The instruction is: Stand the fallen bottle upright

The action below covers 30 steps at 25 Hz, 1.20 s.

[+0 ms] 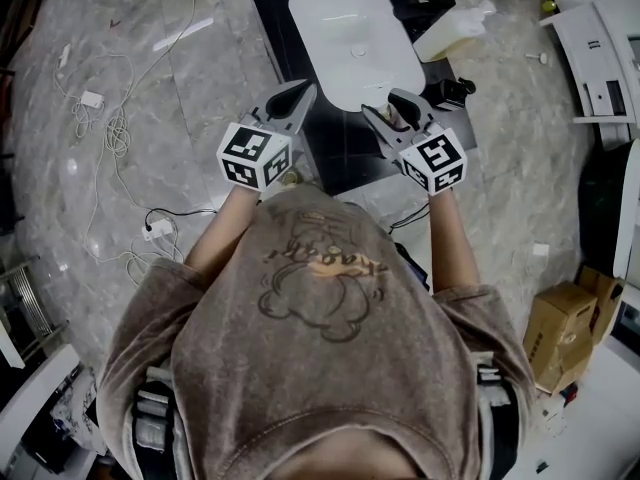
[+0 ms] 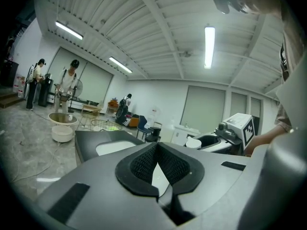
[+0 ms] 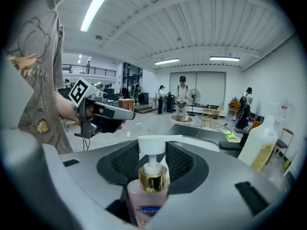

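Jaws of the right gripper pinch the pink pump bottle, its white pump head between them, while those of the left gripper are pressed together.

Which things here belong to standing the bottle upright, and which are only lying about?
For the job:
- pink pump bottle
- right claw, shut on it
- dark table

Lying about:
- cream jug
- white tray
- floor cables
- cardboard boxes
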{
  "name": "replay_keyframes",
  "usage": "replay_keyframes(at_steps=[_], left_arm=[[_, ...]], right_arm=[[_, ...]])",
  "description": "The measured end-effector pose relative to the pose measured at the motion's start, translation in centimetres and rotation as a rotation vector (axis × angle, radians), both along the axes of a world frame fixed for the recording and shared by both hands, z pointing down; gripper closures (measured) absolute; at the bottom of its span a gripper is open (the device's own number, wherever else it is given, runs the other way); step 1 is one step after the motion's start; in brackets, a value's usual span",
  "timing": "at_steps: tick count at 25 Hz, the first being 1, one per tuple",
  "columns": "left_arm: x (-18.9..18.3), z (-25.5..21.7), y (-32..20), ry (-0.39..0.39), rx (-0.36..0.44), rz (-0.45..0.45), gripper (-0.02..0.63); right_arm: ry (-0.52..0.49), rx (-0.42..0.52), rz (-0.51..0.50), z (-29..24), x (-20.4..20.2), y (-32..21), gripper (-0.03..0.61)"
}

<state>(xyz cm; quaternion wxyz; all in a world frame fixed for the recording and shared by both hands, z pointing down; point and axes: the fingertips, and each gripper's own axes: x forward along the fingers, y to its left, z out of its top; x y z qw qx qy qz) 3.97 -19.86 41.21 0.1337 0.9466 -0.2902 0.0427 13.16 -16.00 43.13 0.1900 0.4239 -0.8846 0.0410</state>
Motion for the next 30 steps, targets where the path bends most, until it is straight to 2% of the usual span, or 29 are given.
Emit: replay_keyframes(at_steps=[14, 30], left_arm=[[3.3, 0.3, 0.9, -0.017, -0.009, 0.135, 0.595], [9.1, 0.1, 3.6, -0.015, -0.009, 0.320, 0.595]], right_arm=[[-0.124, 0.065, 0.242, -1.6, 5.3, 1.8, 0.405], [-0.145, 0.072, 0.344, -2.0, 8.0, 5.8, 0.405]])
